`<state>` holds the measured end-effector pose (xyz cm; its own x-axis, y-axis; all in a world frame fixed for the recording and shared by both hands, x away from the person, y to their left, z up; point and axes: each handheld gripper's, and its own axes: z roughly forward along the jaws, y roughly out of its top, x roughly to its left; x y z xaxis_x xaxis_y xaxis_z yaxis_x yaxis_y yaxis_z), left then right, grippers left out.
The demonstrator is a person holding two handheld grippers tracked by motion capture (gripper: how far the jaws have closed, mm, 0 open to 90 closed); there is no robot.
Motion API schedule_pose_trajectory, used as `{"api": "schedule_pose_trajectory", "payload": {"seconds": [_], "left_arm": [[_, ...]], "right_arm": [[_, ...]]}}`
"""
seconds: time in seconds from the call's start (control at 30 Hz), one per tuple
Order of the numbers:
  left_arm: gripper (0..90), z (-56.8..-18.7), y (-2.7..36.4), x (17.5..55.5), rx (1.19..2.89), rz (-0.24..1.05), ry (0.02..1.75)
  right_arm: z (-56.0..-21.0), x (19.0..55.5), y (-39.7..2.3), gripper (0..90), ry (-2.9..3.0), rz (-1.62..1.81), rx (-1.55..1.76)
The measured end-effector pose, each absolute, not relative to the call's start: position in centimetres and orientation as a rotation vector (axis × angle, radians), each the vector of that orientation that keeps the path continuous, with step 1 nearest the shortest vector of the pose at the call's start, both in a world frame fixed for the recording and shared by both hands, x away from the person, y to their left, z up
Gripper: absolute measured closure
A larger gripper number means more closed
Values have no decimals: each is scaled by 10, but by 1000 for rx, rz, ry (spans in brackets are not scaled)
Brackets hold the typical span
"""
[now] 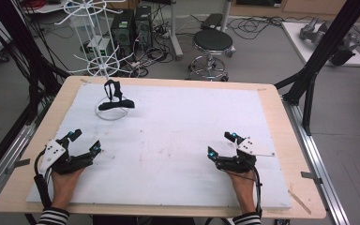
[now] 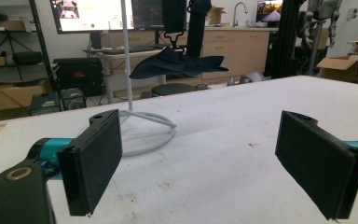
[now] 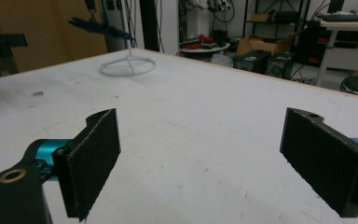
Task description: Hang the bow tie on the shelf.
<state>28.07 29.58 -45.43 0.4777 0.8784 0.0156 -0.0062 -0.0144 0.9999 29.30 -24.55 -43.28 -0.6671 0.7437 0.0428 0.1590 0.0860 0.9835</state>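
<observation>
A white wire stand rests its ring base (image 1: 113,114) on the far left of the white board (image 1: 178,140). A dark blue cloth item with black straps (image 1: 115,97) hangs on it just above the base. In the left gripper view the cloth (image 2: 177,65) hangs beside the stand's pole (image 2: 126,56). My left gripper (image 1: 86,141) sits at the near left, open, holding nothing, well short of the stand. My right gripper (image 1: 221,144) sits at the near right, also open with nothing in it. Both pairs of pads are wide apart (image 2: 205,163) (image 3: 200,158). The stand's base (image 3: 128,67) lies far off to the left.
The stand's upper wire arms (image 1: 88,28) spread out above the table's far left corner. Behind the table are a black stool (image 1: 212,43) and computer towers (image 1: 131,26). Black frame struts (image 1: 318,61) stand at the right. Bare wooden table edge (image 1: 290,140) borders the board.
</observation>
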Motion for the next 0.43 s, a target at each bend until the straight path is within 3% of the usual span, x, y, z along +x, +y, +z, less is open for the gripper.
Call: {"api": "schedule_pose_trajectory", "payload": {"seconds": [0.43], "left_arm": [[150, -454, 296, 281, 1415, 845, 830]], "right_arm": [[-426, 282, -255, 112, 1829, 1665, 882]]}}
